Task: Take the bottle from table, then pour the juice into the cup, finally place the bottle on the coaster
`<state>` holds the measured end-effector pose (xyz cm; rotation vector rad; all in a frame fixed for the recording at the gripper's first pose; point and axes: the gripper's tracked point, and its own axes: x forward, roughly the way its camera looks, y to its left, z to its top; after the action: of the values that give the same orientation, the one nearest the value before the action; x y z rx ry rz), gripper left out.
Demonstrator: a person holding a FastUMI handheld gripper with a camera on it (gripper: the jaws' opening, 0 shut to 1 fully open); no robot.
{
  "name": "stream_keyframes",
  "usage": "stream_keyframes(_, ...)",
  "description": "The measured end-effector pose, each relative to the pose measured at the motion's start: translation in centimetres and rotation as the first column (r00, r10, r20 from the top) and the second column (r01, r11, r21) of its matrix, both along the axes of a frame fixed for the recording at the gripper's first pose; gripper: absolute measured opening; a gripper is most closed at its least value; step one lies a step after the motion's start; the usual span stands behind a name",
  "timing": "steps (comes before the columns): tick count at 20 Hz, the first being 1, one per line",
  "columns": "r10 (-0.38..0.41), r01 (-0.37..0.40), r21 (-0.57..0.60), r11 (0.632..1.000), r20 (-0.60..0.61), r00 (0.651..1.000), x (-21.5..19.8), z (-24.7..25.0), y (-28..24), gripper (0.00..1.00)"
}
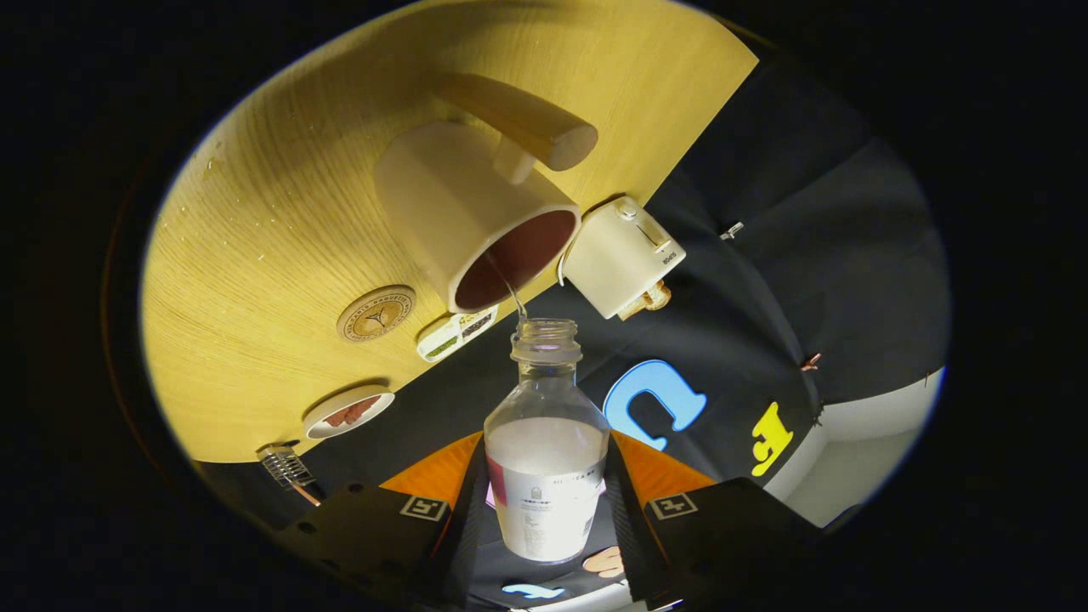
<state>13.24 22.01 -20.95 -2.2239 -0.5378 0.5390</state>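
Currently the gripper (546, 501) is clamped on the bottle (546, 442): both fingers press its labelled body, one on each side. The bottle lies straight ahead along the fingers, cap off, open neck pointing at the cup (476, 217). The whole view is rolled, so the wooden table (255, 255) runs at a steep slant beyond the fingers.

The cup is a cream mug with a thick wooden handle, just beyond the bottle's neck, mouth facing the gripper, with a dark reddish inside. A thin stream (512, 296) runs between the bottle's mouth and the cup's rim. The bottle's contents look pale and cloudy and fill the lower body.

The table is light yellow wood with visible grain. On it, to the left of the cup: a round coaster (376, 313) with a printed emblem, lying flat and bare, well apart from the bottle. Nearer the table's edge is a small white dish (348, 411) with something reddish in it, and a small printed card (456, 331) just beside the cup. Right of the cup, at the table's edge, sits a white boxy appliance (623, 255).

Past the table's edge is the booth's black cloth wall (765, 255), with a pale surface (858, 459) at its foot.
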Motion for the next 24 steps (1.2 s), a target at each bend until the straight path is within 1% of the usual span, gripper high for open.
stream_keyframes(5, 0.009, -0.009, -0.008, 1.000, -0.003, 1.000, -0.2, -0.2, 0.2, 0.70)
stream_keyframes(12, -0.007, 0.007, -0.007, 1.000, -0.019, 1.000, 0.2, -0.7, -0.3, 0.70)
stream_keyframes(17, -0.005, 0.005, -0.009, 1.000, -0.023, 1.000, 0.4, -0.9, -0.2, 0.70)
stream_keyframes(22, -0.005, 0.005, 0.010, 1.000, -0.038, 0.999, 0.6, -1.1, -0.2, 0.70)
stream_keyframes(24, -0.025, 0.027, 0.037, 0.999, -0.060, 0.998, 0.5, -1.3, -0.6, 0.70)
